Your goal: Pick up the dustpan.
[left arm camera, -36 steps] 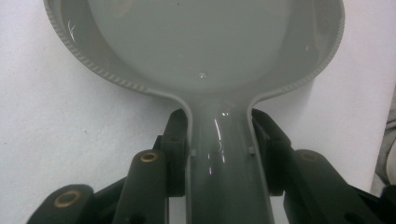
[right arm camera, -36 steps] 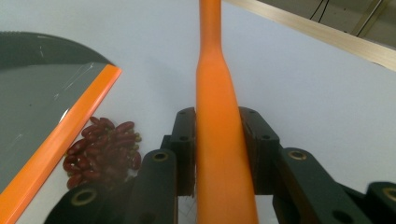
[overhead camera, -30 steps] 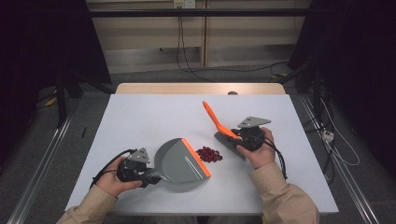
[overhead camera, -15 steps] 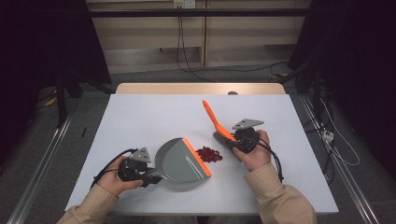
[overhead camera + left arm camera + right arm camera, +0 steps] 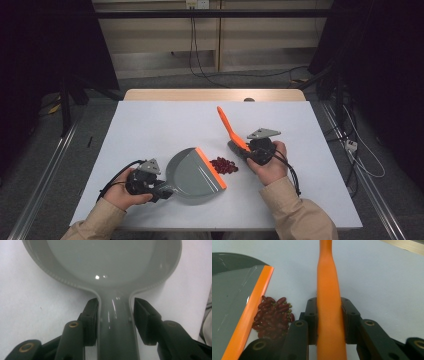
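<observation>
A grey dustpan [image 5: 192, 175] with an orange lip [image 5: 211, 167] lies flat on the white table, its lip toward a small pile of red beans [image 5: 224, 165]. My left gripper [image 5: 162, 190] sits at the pan's handle [image 5: 116, 327]. Its jaws have just been opening, and the pads [image 5: 91, 322] now flank the handle with a thin gap. My right gripper [image 5: 245, 150] is shut on the orange brush handle [image 5: 328, 277], which slants up and away. The brush head rests on the table just right of the beans [image 5: 273, 315].
The white tabletop [image 5: 165, 125] spreads wide behind the pan and the brush. A wooden strip [image 5: 215, 95] runs along its far edge. Cables trail from both grippers, and the floor lies beyond the table's edges.
The right hand with the brush has shifted slightly left, toward the beans. The left hand, the dustpan and the beans have kept their places.
</observation>
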Tool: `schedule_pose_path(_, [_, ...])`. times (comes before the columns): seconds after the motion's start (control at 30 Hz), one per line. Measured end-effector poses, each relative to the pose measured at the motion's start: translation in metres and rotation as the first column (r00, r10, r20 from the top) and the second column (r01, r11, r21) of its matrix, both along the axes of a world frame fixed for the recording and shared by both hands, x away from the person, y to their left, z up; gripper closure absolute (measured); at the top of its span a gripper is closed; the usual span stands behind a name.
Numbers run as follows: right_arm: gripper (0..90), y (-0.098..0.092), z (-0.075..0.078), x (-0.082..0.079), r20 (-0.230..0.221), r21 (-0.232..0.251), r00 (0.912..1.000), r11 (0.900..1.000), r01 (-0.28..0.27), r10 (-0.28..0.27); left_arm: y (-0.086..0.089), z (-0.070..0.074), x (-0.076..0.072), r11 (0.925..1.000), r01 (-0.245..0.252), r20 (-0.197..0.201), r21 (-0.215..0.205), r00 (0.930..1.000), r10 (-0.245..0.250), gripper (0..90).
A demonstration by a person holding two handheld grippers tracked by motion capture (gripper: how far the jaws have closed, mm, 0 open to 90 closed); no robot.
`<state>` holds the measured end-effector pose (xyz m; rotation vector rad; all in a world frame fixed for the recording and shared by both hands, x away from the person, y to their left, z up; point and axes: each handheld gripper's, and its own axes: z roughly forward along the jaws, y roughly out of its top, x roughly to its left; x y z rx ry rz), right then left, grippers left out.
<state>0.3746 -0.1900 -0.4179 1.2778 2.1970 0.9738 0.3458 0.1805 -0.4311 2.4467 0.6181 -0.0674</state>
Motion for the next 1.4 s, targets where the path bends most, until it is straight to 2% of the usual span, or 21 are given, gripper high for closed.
schedule_pose_path(0.1, [71.5, 0.001, 0.0, -0.001, 0.004, -0.003, 1.0, 1.0, -0.003, 0.003, 0.003, 0.001, -0.002, 0.9999, -0.002, 0.002, 0.013, 1.0, 0.002, 52.2])
schedule_pose_path(0.13, [71.5, 0.001, 0.0, -0.001, 0.004, -0.004, 1.0, 1.0, -0.004, 0.004, 0.004, 0.002, -0.002, 0.9999, -0.01, 0.001, 0.006, 0.9999, 0.01, 52.6])
schedule_pose_path(0.3, [71.5, 0.0, -0.001, -0.002, 0.008, 0.005, 1.0, 1.0, 0.001, -0.001, 0.006, 0.007, -0.003, 0.9997, -0.02, 0.006, 0.01, 0.9998, 0.02, 61.7])
schedule_pose_path(0.4, [71.5, 0.0, -0.001, -0.003, 0.01, 0.011, 0.9999, 1.0, 0.003, -0.003, 0.006, 0.01, -0.004, 0.9996, -0.006, 0.004, 0.026, 1.0, 0.006, 62.0])
schedule_pose_path(0.47, [71.5, 0.001, -0.001, -0.004, 0.014, 0.008, 0.9999, 1.0, 0.004, -0.004, 0.007, 0.012, -0.003, 0.9999, -0.008, 0.007, 0.008, 0.9999, 0.008, 62.0])
schedule_pose_path(0.5, [71.5, 0.002, -0.001, -0.004, 0.015, 0.007, 0.9999, 1.0, 0.005, -0.005, 0.007, 0.013, -0.002, 0.9998, 0.006, 0.011, 0.021, 0.9999, -0.006, 62.1])
schedule_pose_path(0.53, [71.5, 0.003, -0.001, -0.005, 0.017, 0.005, 0.9998, 1.0, 0.01, -0.01, 0.006, 0.013, -0.003, 0.9999, -0.006, 0.006, 0.008, 1.0, 0.006, 62.1])
schedule_pose_path(0.8, [71.5, 0.011, -0.002, -0.008, 0.028, -0.01, 0.9996, 1.0, 0.01, -0.01, 0.002, 0.011, -0.002, 0.9995, 0.025, 0.002, 0.02, 0.9997, -0.025, 62.1])
schedule_pose_path(0.87, [71.5, 0.012, -0.002, -0.009, 0.029, -0.012, 0.9995, 1.0, 0.012, -0.011, 0.001, 0.011, -0.002, 0.9998, 0.016, -0.003, 0.015, 0.9999, -0.016, 62.1])
schedule_pose_path(1.4, [71.4, 0.014, -0.002, -0.01, 0.023, 0.005, 0.9995, 1.0, 0.023, -0.023, 0.001, 0.011, 0.001, 0.9998, 0.019, -0.014, 0.007, 0.9997, -0.019, 62.2])
